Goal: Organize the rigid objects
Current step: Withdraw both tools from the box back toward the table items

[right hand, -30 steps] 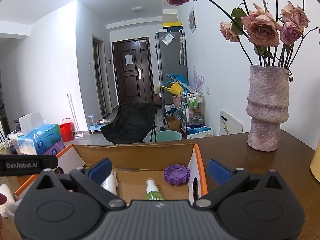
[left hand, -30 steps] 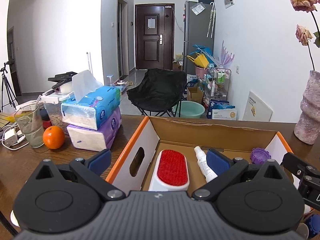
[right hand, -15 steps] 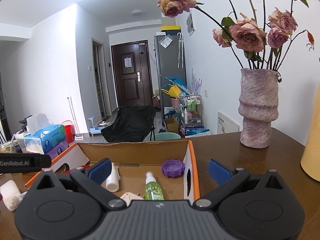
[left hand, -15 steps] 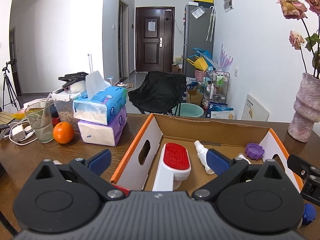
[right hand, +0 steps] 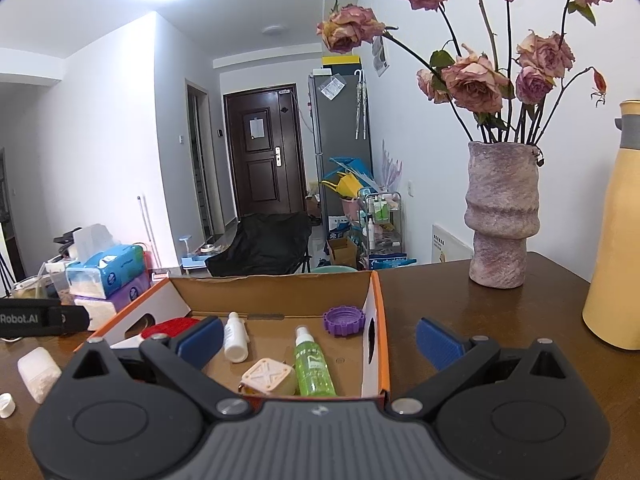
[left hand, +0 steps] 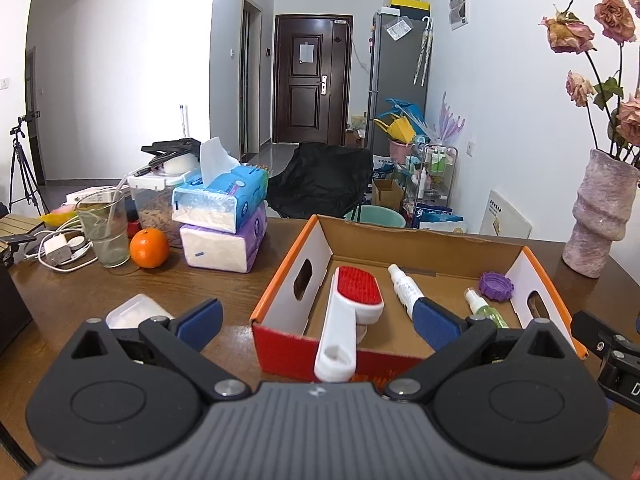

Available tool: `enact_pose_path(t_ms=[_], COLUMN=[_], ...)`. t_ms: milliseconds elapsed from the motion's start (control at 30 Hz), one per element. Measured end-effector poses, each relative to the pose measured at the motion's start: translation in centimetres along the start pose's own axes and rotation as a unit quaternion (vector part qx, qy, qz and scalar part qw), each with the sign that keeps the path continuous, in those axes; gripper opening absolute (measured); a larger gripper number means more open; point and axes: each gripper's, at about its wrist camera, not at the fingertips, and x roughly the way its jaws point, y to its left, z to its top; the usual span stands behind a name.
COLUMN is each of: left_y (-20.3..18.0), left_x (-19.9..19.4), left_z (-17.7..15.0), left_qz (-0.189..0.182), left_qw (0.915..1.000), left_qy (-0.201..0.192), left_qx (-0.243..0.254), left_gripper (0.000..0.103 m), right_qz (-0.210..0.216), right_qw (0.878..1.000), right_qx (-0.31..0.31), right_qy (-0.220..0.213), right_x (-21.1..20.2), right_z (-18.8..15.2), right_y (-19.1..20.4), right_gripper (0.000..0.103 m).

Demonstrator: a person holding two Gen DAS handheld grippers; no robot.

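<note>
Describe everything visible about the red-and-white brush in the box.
The lint brush has a white plastic body, an oval head faced with red bristle fabric, and a flat white handle ending in an oval hang hole. It lies face up along the left side of the cardboard box, head deeper inside, handle propped over the near wall and sticking out toward the camera. Neither gripper touches it. In the right wrist view only its red head shows.
</note>
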Motion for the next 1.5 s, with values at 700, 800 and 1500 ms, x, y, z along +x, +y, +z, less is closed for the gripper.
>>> enact_pose_path(t_ms=[700, 800, 1500], left_y=[1.6, 2.2, 5.5], left_x=[-6.2, -7.0, -9.8], left_z=[-4.3, -4.9, -8.0], left_qz=[-0.007, -0.005, 0.013], left_qw=[0.9997, 0.9997, 0.9989], left_qy=[0.021, 0.024, 0.044], left_qx=[0.009, 0.007, 0.002], left_gripper=[0.103, 0.103, 0.103], right_qz=[0.000, -0.001, -0.010], right_qw=[1.000, 1.000, 0.998], right_qx=[-0.012, -0.016, -0.032], right_qy=[0.012, 0.018, 0.046], right_x=[-7.0, -8.0, -11.8], right_z=[-2.7, -3.3, -6.1], right_y=[0.7, 0.8, 1.0], right_gripper=[0.103, 0.103, 0.103])
